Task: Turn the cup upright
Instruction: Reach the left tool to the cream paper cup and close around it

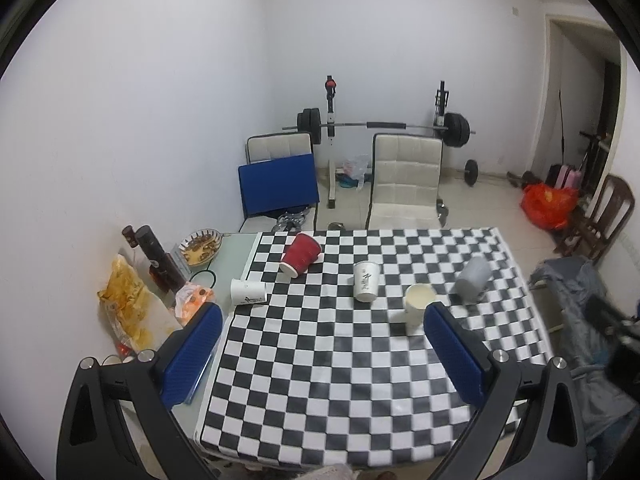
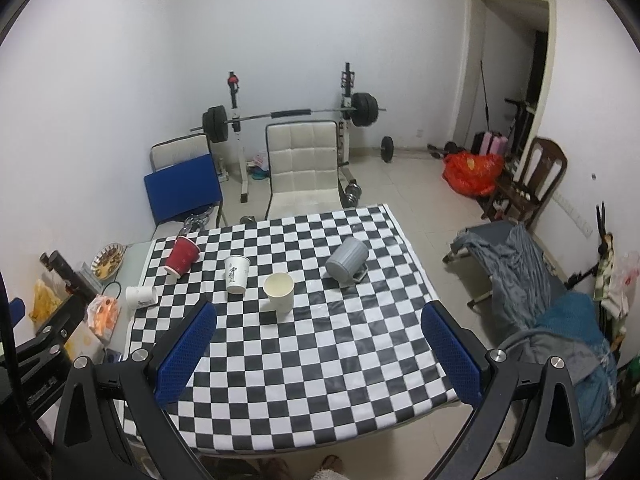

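On the checkered tablecloth [image 1: 340,380] [image 2: 320,360] lie several cups. A red cup [image 1: 300,255] [image 2: 183,256] lies on its side at the far left. A small white cup [image 1: 248,291] [image 2: 141,296] lies on its side at the left edge. A grey mug [image 1: 473,280] [image 2: 346,263] lies tilted on its side at the right. A white printed cup [image 1: 366,281] [image 2: 235,274] and a cream cup [image 1: 418,304] [image 2: 279,292] stand upright in the middle. My left gripper [image 1: 324,320] and right gripper [image 2: 320,316] are open and empty, above the near table.
Bottles [image 1: 154,256], a snack bag [image 1: 128,300] and a bowl [image 1: 200,246] crowd the table's left side. White chairs [image 1: 406,182], a blue folder [image 1: 278,188] and a barbell rack [image 1: 380,126] stand behind. A cot with clothes [image 2: 532,280] is at the right.
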Motion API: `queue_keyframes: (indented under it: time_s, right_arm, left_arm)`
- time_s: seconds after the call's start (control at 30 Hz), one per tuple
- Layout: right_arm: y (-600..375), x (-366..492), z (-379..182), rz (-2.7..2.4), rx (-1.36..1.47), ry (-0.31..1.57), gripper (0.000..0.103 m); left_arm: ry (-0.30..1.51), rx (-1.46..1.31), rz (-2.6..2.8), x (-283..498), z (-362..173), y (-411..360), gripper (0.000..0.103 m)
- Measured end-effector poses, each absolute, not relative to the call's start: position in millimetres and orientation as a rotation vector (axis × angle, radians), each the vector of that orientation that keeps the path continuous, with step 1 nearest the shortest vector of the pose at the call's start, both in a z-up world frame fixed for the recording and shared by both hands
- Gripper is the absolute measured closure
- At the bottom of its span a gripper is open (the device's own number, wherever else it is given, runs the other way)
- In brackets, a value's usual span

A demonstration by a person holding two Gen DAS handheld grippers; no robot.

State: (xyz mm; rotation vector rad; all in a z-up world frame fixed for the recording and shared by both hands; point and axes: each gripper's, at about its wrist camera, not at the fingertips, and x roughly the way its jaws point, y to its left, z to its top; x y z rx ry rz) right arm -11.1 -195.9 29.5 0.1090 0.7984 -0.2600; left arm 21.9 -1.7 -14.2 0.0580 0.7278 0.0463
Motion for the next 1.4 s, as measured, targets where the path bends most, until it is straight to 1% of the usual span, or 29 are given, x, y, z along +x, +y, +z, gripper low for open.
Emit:
queue_keyframes:
  time_s: [0.1, 0.23, 0.43, 0.6, 0.8, 0.97, 1.17, 1.4]
  right_arm:
    - [-199, 7, 0, -0.312, 0.131, 0.837, 0.0]
    - [-214, 29, -65, -0.356, 0.146, 0.893, 0.0]
    - [-240, 65, -156, -0.38, 0.154, 0.959, 0.0]
    - [-271, 99, -218, -0.371, 0.15, 1.004, 0.0]
    - [-320, 141, -286, -0.357, 0.173, 1.089, 0.0]
    - [-354, 168, -337, -0.341, 0.147, 1.158, 0.0]
    - [-385, 199, -388, -0.307, 0.124, 1.18, 0.0]
    - [-388, 223, -417, -0.234, 0.082, 1.188, 0.0]
  left_arm:
    - [0.765, 0.093, 0.04, 47, -56, -2, 0.0]
    - [0.826, 0.134, 0.014, 73, -109, -9, 0.0]
    - [0.904, 0.157, -0.027, 109, -169, -38, 0.0]
    - [0.945, 0.172, -0.042, 136, -212, -67, 0.0]
    - [0.96, 0.143, -0.034, 166, -265, -94, 0.0]
    - [0.928, 0.125, -0.062, 186, -310, -116, 0.0]
    - [0.846, 0.123, -0.118, 203, -338, -139, 0.001]
    - [0.762, 0.151, -0.153, 221, -351, -161, 0.001]
